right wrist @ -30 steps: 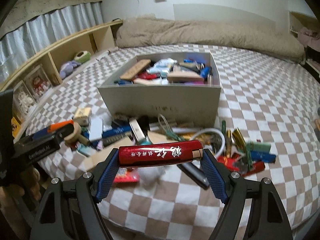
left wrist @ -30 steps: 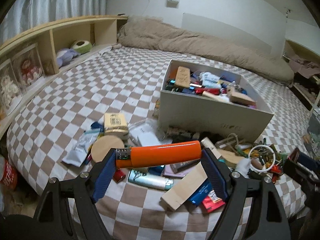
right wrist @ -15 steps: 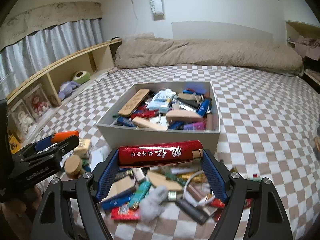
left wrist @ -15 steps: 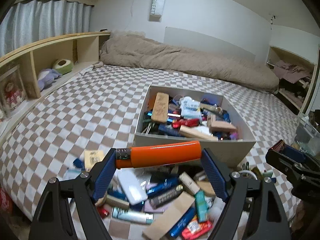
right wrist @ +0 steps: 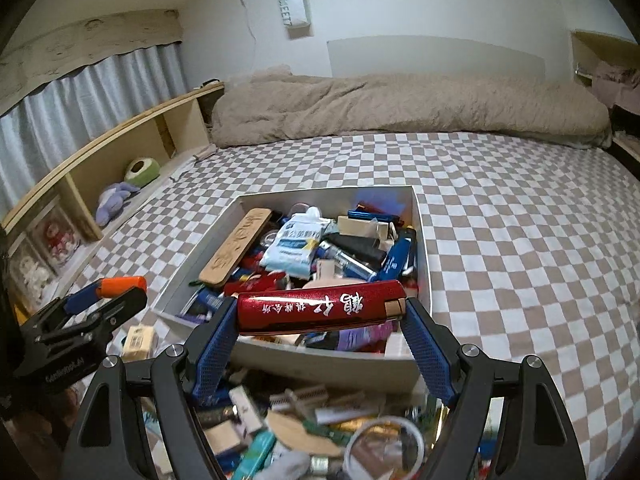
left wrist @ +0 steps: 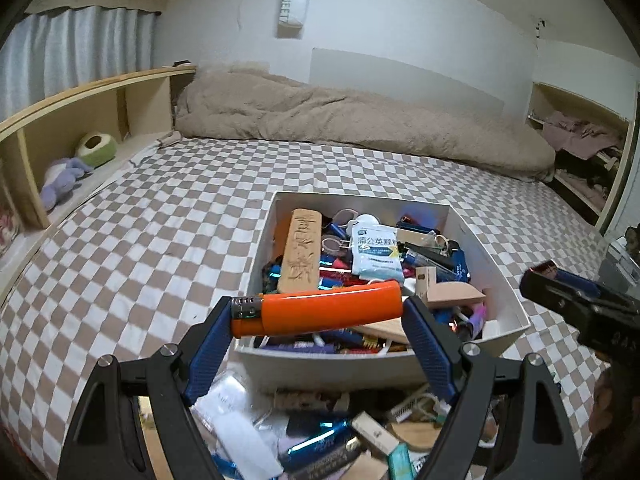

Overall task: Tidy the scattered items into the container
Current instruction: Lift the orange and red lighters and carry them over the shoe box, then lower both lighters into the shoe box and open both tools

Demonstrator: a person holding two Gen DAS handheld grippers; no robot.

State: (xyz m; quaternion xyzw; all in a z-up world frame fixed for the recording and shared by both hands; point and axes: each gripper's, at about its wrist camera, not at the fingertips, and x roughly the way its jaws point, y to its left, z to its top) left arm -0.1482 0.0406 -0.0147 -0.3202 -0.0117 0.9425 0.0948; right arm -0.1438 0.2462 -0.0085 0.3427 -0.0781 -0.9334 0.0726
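My left gripper (left wrist: 318,312) is shut on an orange lighter (left wrist: 320,309), held crosswise above the near wall of the white box (left wrist: 500,260). My right gripper (right wrist: 320,310) is shut on a red lighter with white characters (right wrist: 320,307), likewise over the near edge of the box (right wrist: 423,248). The box is heaped with lighters, wooden blocks and a blue-white packet (left wrist: 375,252). Scattered items (left wrist: 320,440) lie on the checkered bed in front of the box, under both grippers. The left gripper also shows at the left of the right wrist view (right wrist: 100,300).
A beige duvet (left wrist: 360,120) lies rolled along the far wall. A wooden shelf (left wrist: 80,120) with plush toys runs along the left side of the bed. Checkered sheet (right wrist: 520,220) spreads right of the box and behind it.
Both grippers have risen and moved forward from above the scattered pile to the box's near edge, each still holding its lighter. The box now looks closer and is seen from above.
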